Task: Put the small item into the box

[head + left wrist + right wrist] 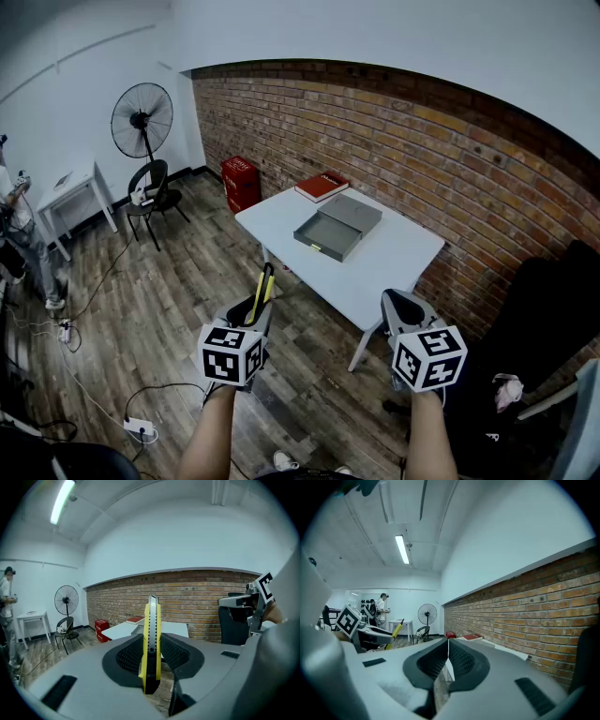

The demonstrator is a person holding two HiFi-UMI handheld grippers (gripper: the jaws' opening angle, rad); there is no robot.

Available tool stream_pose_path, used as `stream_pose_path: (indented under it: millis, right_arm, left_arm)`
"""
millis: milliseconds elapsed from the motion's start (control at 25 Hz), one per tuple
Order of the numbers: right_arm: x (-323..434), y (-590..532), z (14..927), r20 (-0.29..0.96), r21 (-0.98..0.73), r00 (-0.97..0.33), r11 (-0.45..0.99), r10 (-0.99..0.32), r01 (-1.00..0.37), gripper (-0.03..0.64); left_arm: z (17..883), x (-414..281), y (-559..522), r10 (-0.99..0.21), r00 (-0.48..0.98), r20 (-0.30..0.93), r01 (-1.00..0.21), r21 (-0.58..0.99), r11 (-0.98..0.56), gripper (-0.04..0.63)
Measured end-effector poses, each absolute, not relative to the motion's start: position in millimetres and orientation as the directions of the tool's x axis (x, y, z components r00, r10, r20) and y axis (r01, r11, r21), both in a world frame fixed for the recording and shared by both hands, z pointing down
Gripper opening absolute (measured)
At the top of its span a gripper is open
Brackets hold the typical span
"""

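Yellow-and-black plastic utility knife is clamped edge-on between the two dark ribbed pads of the left gripper, and its slim body rises well above them. In the head view the same knife juts upward from the left gripper at lower centre of the frame, held in the air over the wood-plank floor and well short of the table.

The right gripper sits at the lower right of the head view. In its own view the right gripper has its pads brought together at the tips, with nothing between them.

An open grey shallow box lies on the white rectangular table at centre frame, with a flat grey lid touching its far side. A red book lies on the table's far corner, near the red brick wall.

At upper left stand a black pedestal fan, a black chair and a small white side table. A red crate stands against the brick wall.
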State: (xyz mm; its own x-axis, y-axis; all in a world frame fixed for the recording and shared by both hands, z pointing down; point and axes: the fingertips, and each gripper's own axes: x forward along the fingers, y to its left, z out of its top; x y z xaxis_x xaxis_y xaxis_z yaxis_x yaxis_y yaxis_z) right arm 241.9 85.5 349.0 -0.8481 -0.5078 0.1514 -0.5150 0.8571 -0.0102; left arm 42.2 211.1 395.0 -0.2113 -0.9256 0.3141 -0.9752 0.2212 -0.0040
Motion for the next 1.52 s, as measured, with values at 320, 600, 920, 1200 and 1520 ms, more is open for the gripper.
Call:
stream_pose_path:
  millis: [320,600,920,1200,1520]
  right_arm:
    - [199,97,345,0.149,-0.006,-0.829,0.838,-0.54,-0.546,0.021]
    - [179,98,345,0.154,0.001,-0.814,0.824,-0.56,-0.567,0.021]
    - [163,89,351,0.155,-0.006,-0.804,0.813,-0.574,-0.582,0.021]
    - [149,53,357,0.166,-0.008,-0.803,0.813,-0.573,-0.582,0.021]
    - [129,-5,369,0.16,-0.026,-0.81,0.818,-0.564,-0.575,0.021]
  left_arm:
    - [397,-8,217,-0.929,-0.181,0.321,-0.982,0.0,0.191,0.132]
    - [404,-32,212,-0.934,-0.15,0.323,-0.986,0.013,0.164,0.132]
    - [414,-50,204,-0.933,-0.133,0.335,-0.989,0.022,0.149,0.132]
    - [416,-67,169,-0.932,-0.131,0.337,-0.988,0.031,0.15,0.132]
    - [419,-90,108,-0.931,-0.139,0.337,-0.988,0.02,0.155,0.132]
